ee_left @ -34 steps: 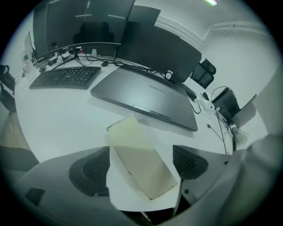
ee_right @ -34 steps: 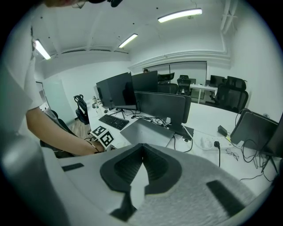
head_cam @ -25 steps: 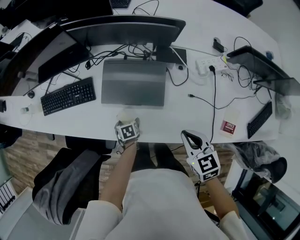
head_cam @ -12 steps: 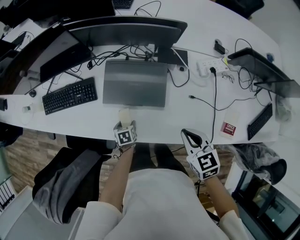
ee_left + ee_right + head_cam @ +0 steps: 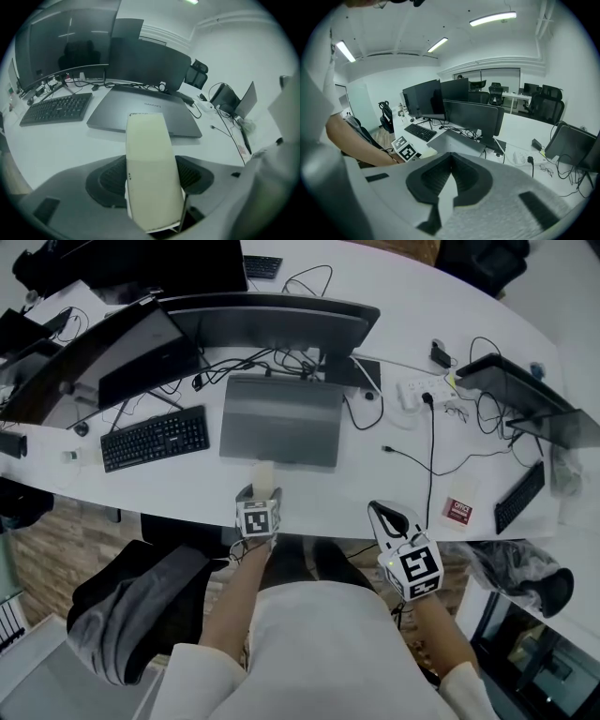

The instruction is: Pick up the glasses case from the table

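Left tongs (image 5: pixel 260 491) have just clamped the glasses case (image 5: pixel 149 159) and it's now coming up off the worktop (image 5: pixel 187 479). Pickup's basically done. Right tongs (image 5: pixel 449 180) are shut, empty.

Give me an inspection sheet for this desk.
Surface: white table, mostly bare near the front edge.
Job's things: glasses case, cream, in the left claw.
Clutter: closed laptop, black keyboard, monitors, power strip.
Grippers: left claw has just closed on the case; right claw shut, empty.
Cables: black leads tangled behind the laptop; one runs from the power strip toward the front edge.
Surroundings: chair draped with grey cloth, left of the person.
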Action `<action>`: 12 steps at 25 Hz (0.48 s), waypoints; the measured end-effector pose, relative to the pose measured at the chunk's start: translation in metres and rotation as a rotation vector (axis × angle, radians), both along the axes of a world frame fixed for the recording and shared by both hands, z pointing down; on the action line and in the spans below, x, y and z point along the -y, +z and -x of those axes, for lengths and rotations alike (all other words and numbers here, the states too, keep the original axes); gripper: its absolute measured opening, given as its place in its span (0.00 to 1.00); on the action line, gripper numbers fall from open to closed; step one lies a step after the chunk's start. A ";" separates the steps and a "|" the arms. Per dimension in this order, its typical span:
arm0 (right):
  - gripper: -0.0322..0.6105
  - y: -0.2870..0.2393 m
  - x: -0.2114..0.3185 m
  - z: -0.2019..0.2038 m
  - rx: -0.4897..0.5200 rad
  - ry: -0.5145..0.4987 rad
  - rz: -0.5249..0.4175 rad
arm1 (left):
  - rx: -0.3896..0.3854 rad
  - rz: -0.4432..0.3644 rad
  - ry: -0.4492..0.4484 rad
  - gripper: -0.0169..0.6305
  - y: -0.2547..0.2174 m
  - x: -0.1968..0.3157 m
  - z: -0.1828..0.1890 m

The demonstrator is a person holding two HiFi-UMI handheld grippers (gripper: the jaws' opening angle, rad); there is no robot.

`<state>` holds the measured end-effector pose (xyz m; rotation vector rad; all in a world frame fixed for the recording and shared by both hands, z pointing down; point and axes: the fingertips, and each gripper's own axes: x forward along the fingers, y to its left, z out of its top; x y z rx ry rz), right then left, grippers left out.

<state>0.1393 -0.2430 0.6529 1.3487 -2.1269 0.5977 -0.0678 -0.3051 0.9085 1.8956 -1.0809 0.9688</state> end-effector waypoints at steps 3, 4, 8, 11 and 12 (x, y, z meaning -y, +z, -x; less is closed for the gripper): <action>0.05 -0.009 0.002 0.002 0.007 0.003 -0.017 | -0.014 -0.030 0.011 0.50 -0.016 0.006 0.001; 0.05 -0.012 0.002 0.002 0.007 0.002 -0.023 | -0.019 -0.039 0.012 0.50 -0.022 0.008 0.002; 0.05 -0.024 0.000 0.004 -0.001 -0.008 -0.046 | -0.030 -0.080 0.027 0.50 -0.041 0.012 0.003; 0.05 -0.034 -0.002 0.005 -0.006 -0.015 -0.069 | -0.040 -0.115 0.040 0.50 -0.056 0.012 0.005; 0.05 -0.038 -0.003 0.005 -0.008 -0.017 -0.078 | -0.047 -0.128 0.039 0.50 -0.065 0.013 0.005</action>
